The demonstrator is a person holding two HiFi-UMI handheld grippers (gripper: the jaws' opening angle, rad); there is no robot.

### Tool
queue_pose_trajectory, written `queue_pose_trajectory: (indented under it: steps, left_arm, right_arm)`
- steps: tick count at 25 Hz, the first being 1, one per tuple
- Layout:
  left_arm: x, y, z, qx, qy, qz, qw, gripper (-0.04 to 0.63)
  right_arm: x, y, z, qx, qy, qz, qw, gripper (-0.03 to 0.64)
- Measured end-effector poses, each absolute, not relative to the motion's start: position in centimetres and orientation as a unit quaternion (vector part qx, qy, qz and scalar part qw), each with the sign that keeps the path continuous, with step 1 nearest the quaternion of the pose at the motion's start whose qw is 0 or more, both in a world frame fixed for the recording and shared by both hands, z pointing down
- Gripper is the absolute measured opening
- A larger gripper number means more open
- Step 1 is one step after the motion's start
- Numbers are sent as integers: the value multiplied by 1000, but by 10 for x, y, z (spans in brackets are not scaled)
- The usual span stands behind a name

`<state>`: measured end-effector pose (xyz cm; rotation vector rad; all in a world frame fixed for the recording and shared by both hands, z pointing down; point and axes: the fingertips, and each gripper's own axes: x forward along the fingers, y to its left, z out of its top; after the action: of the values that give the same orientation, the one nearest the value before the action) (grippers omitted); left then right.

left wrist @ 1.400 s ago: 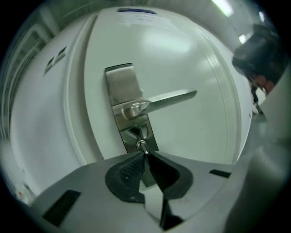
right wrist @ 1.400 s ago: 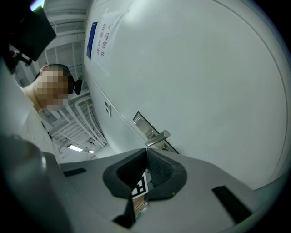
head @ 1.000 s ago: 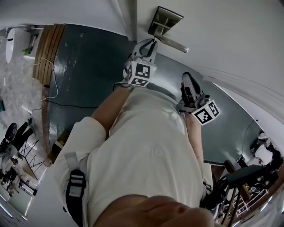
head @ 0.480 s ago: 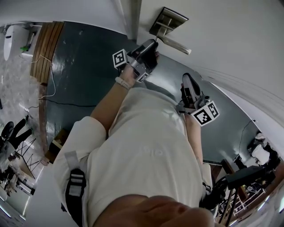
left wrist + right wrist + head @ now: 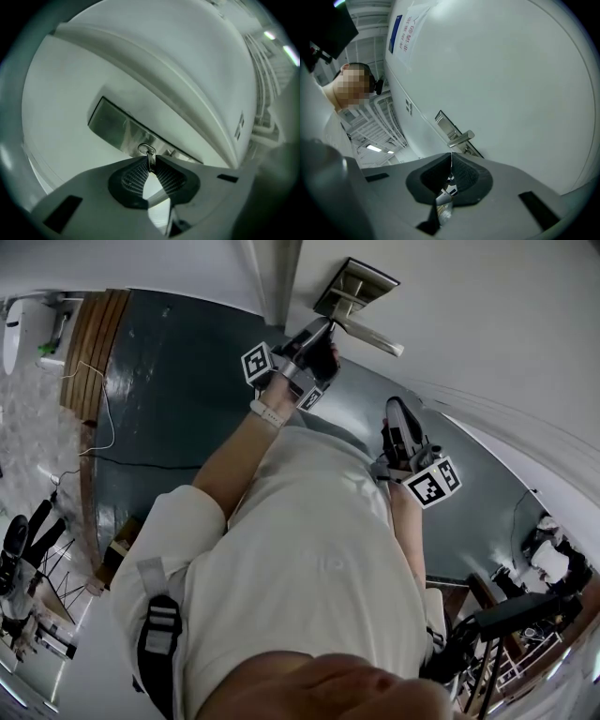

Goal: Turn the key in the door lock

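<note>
The one key (image 5: pixel 150 160), seated in the one lock (image 5: pixel 112 124) near the one handle (image 5: pixel 461 137), is pinched by the left gripper (image 5: pixel 151 165), whose jaws have just been closing on it, and is best turned by a roll about its own axis, without pull, while the right gripper (image 5: pixel 450 161), second of two, is held shut and empty, well apart from the lock.

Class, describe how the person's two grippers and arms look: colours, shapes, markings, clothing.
The left gripper and right gripper are grey and black, each carrying a white cube with black square markers. Their grey jaws end in dark ribbed pads. A pale short-sleeved shirt and a light wristband are worn. The left jaws have just been closing with the key between them.
</note>
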<state>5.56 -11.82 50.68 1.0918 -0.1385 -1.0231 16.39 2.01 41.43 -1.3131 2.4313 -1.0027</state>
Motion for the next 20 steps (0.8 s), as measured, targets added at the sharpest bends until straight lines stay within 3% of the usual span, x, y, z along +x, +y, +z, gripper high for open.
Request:
queue_pose_trajectory:
  steps: [7, 10, 12, 16, 20]
  left_arm:
    - [57, -121, 490, 691, -221, -319, 610, 52]
    - [50, -121, 498, 767, -314, -210, 519, 54]
    - [47, -123, 498, 792, -338, -168, 479, 2]
    - [60, -118, 469, 716, -187, -302, 601, 3]
    - [48, -119, 486, 649, -175, -351, 651, 17]
  right_arm:
    - [159, 16, 414, -443, 822, -344, 101, 21]
    - [158, 16, 413, -442, 822, -344, 102, 21]
    - [159, 16, 413, -441, 822, -346, 104, 21]
    - [158, 18, 414, -437, 824, -347, 102, 21]
    - [159, 18, 414, -437, 824, -347, 102, 21]
